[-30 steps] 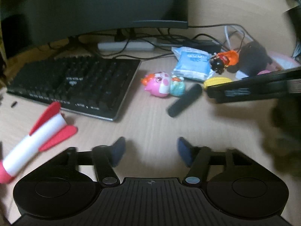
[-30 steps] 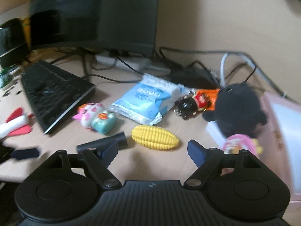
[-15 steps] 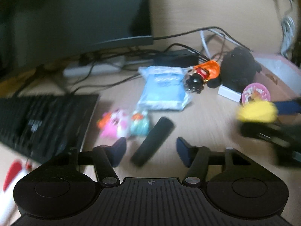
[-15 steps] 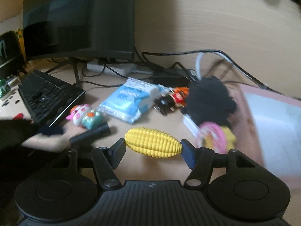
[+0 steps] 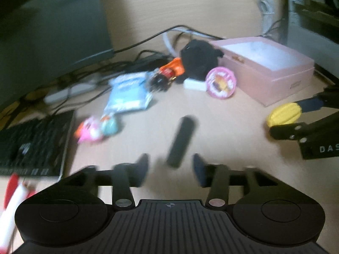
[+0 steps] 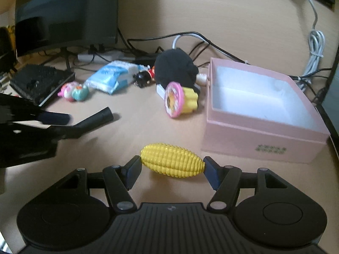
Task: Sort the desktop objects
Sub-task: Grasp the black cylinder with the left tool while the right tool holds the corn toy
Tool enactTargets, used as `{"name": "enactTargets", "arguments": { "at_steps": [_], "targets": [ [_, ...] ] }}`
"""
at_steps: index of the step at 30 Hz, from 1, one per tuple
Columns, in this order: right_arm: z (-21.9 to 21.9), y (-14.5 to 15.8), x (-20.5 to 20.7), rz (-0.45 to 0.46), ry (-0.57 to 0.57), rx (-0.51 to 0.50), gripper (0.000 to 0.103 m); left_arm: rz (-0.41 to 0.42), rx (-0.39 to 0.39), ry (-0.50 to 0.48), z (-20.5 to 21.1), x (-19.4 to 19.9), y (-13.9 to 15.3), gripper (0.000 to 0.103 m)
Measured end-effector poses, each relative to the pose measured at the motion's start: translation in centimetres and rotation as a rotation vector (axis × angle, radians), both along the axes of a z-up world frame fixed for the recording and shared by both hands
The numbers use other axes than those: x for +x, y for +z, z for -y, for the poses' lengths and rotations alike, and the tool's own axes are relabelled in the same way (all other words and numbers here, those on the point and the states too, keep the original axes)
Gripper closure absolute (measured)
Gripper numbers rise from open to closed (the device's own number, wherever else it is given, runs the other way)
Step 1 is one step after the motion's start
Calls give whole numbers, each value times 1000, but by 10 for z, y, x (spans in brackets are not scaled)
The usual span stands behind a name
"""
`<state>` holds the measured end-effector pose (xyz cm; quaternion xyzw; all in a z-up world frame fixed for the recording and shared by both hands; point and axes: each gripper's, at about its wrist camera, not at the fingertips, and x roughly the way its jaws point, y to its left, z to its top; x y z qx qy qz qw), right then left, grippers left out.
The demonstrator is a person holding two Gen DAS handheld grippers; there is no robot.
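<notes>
Right gripper pinched corn end to end, lifted; next: carry into box ahead-right. Left gripper spread (blurry) around black stick.

A home office desk: monitor, keyboard, tangled cables.

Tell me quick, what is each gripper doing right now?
Left gripper: open; jaws have just been closing around the tube, not pressing it.
Right gripper: jaws have just been closing and are now shut on the corn, holding it.
</notes>
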<state>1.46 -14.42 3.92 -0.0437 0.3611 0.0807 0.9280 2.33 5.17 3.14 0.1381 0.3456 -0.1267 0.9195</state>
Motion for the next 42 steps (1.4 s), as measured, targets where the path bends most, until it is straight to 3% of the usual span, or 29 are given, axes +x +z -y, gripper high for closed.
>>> {"name": "enactTargets", "arguments": {
  "at_steps": [4,8,10,12,16,21,23,27,32,37,40,42],
  "targets": [
    [4,-5,-16,2,22,-9,39,-53,7,153,-3,-4,-6,44],
    [6,-8,-28,12,34,-21,39,-168,-215,188,1,-5,-1,28],
    [9,-9,-34,25,22,-38,39,-198,-256,157,18,-11,-1,27],
    [14,-10,-39,33,4,-54,39,-199,-223,113,38,-16,-2,28],
    [30,-11,-51,37,-51,-49,39,-116,-34,65,66,-23,-12,28],
    [46,-15,-63,33,-97,-38,39,-67,51,95,57,-31,-8,27],
    [50,-17,-66,29,-104,-32,39,-90,26,121,47,-33,-6,23],
    [53,-19,-72,35,-106,-28,39,-166,-156,176,40,-34,1,8],
    [50,-19,-74,38,-102,-42,39,-195,-253,312,48,-5,0,8],
    [43,-18,-86,51,-86,-86,39,-212,-298,416,45,30,-4,16],
    [41,-18,-94,58,-82,-104,39,-196,-283,431,49,43,-5,19],
    [40,-18,-97,64,-80,-113,39,-178,-264,434,52,49,-6,29]
  ]
}}
